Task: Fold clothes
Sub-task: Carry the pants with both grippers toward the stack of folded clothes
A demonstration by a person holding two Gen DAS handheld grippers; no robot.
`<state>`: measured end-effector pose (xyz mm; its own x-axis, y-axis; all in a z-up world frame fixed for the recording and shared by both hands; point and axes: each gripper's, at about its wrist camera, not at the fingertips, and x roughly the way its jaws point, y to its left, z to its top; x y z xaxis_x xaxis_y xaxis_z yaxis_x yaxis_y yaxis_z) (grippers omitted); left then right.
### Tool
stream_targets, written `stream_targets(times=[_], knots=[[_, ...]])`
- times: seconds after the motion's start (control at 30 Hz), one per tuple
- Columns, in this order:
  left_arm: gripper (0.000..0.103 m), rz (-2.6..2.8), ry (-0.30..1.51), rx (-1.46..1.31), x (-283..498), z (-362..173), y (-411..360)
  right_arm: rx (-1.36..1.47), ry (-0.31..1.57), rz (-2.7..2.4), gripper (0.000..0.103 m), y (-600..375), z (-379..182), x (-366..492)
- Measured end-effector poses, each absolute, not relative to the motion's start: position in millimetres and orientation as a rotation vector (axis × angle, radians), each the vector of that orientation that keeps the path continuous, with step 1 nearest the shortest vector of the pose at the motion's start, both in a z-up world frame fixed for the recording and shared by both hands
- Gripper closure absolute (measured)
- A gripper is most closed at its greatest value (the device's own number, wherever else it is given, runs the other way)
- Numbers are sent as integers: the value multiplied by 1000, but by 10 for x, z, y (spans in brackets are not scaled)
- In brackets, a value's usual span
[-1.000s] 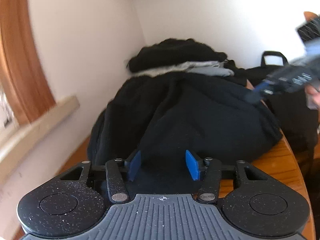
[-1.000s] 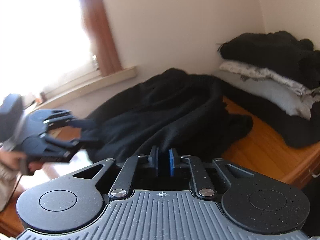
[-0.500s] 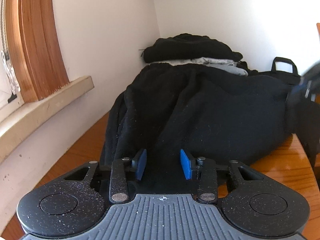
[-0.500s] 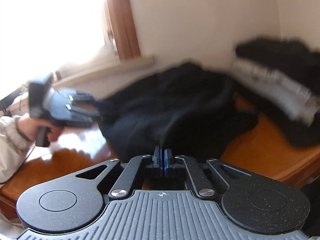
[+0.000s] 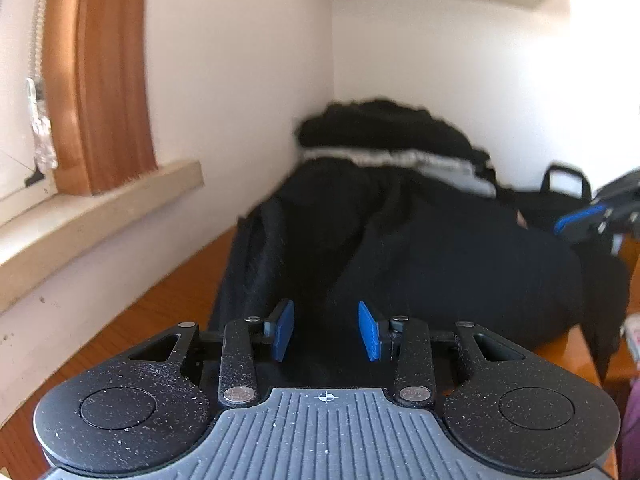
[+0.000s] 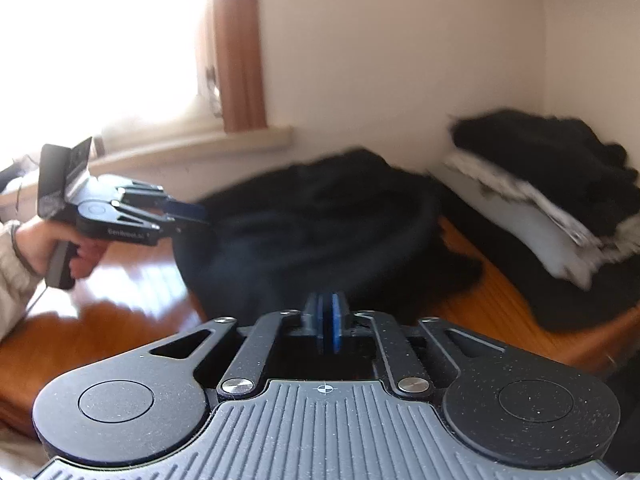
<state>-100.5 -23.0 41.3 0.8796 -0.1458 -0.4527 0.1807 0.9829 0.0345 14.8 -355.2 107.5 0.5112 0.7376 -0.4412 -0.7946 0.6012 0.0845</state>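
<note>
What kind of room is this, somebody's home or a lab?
Most likely a room in a home. A wooden table stands in a white-walled corner beside a wood-framed window with a stone sill, and it carries a loose black garment and a pile of folded clothes.

A room at home: clothes pile point(image 6: 552, 184) on a wooden table point(image 6: 120, 300) beside a windowsill point(image 5: 100, 208)
</note>
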Motion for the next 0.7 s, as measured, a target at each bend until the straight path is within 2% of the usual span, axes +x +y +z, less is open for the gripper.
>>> stream_targets(times=[0.03,0.13,0.17,0.23,0.37,0.4,0.5,0.7], knots=[[63,-166,457,64,-1013,434,-198,-120,455,942,75,-3471,1064,179],[66,-154,446,47,-1004,458,-122,-117,447,984,68,-3214,966,331],[68,-147,456,49,-984,449,-105,-145,441,983,68,-3131,919,377],[81,-127,489,48,-940,415,-66,-184,461,961,68,-3038,799,502],[82,-128,520,44,-906,353,-15,-228,500,982,68,-3110,561,634],[85,-132,513,46,-911,379,-26,-218,502,993,68,-3161,553,639],[85,-179,476,46,-927,516,-114,-224,528,1011,68,-3268,550,643],[85,-263,482,196,-561,738,-679,-233,547,1060,69,-3507,561,626]])
